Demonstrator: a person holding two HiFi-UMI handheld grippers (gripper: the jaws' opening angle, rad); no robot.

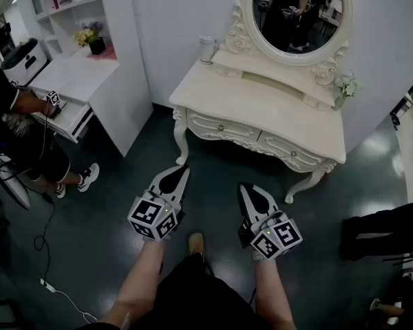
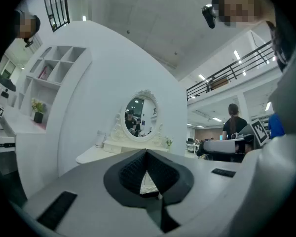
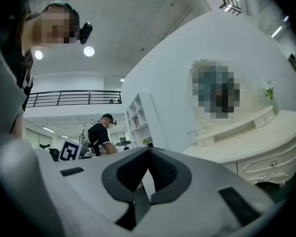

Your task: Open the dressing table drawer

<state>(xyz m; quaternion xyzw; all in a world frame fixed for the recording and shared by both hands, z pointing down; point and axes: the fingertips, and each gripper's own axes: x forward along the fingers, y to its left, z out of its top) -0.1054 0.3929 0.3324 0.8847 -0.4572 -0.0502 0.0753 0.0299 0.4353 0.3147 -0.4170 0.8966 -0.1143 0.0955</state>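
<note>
The cream dressing table with an oval mirror stands ahead of me against the white wall. Its two front drawers are closed: the left drawer and the right drawer, each with a small knob. My left gripper hovers above the dark floor just short of the table's left leg, jaws shut and empty. My right gripper is beside it, also shut and empty. In the left gripper view its gripper faces the table. The right gripper sees a drawer knob at right.
A white shelf unit and desk stand at left, where another person works with a gripper. A cable trails over the floor. A white cup and flower vase sit on the tabletop. Someone's dark-clad legs are at right.
</note>
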